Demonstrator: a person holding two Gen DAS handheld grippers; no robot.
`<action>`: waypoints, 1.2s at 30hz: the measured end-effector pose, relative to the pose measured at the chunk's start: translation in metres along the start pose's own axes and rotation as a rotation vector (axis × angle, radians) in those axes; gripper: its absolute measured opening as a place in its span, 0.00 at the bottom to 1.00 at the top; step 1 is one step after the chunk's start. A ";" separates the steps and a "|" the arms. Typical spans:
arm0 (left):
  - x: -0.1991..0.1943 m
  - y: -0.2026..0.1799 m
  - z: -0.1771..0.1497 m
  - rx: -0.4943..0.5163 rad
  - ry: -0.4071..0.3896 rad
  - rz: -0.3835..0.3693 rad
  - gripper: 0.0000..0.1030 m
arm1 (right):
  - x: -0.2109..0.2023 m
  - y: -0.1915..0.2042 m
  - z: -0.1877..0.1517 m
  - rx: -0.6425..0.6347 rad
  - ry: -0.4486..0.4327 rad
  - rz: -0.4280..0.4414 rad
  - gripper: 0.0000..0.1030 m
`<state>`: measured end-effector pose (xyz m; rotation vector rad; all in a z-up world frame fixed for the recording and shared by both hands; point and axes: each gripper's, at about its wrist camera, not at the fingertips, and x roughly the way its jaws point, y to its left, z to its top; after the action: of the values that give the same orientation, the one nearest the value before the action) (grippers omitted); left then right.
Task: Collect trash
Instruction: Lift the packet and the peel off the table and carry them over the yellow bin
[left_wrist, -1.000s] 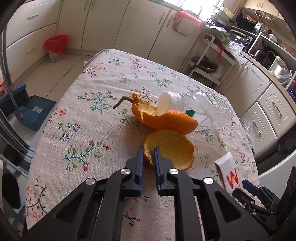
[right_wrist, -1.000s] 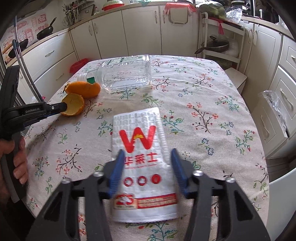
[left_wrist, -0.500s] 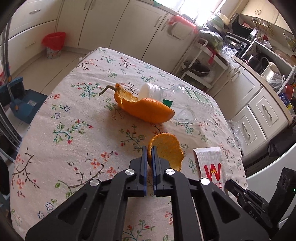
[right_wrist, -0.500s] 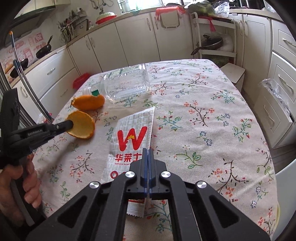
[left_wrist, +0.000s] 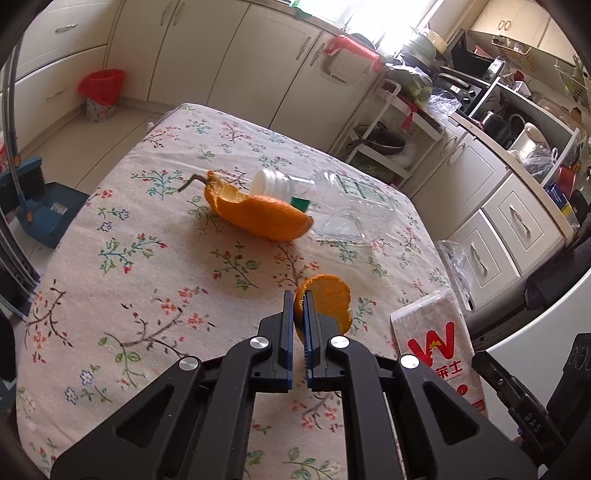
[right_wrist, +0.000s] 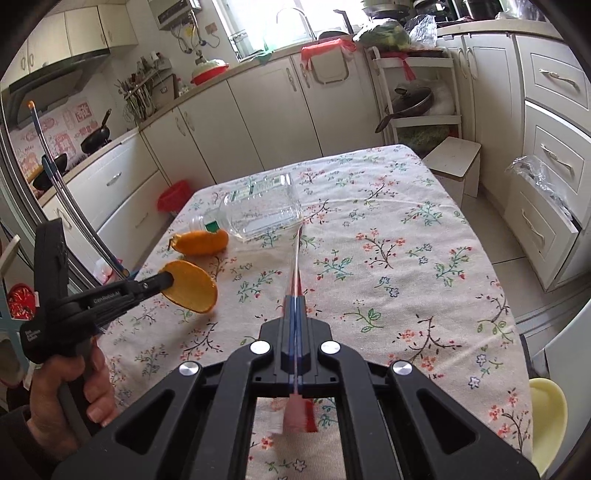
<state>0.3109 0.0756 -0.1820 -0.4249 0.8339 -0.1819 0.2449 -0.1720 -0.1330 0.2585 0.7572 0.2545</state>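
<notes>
Left claw (left_wrist: 298, 325) is pinching the rim of a stiff, light orange peel cup (left_wrist: 327, 302) just above the bench (left_wrist: 110, 295), right claw (right_wrist: 295, 314) is clamping the limp, slippery snack wrapper (left_wrist: 439, 343) edge-on, so both are looking like secure edge grips.

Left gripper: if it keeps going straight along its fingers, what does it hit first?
Probably the floral tablecloth, short of the big orange peel and the clear plastic bottle. The left gripper, shut on the small orange peel, points down; depth is uncertain.
</notes>
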 end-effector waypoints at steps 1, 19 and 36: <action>-0.001 -0.004 -0.003 0.004 0.002 -0.006 0.04 | -0.005 -0.001 0.000 0.007 -0.009 0.003 0.01; -0.011 -0.075 -0.019 0.115 0.018 -0.064 0.04 | -0.065 -0.048 -0.003 0.135 -0.117 0.001 0.01; -0.007 -0.138 -0.044 0.225 0.050 -0.099 0.04 | -0.103 -0.095 -0.016 0.239 -0.169 -0.021 0.01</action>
<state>0.2746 -0.0597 -0.1433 -0.2514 0.8313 -0.3753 0.1749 -0.2918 -0.1087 0.4920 0.6219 0.1202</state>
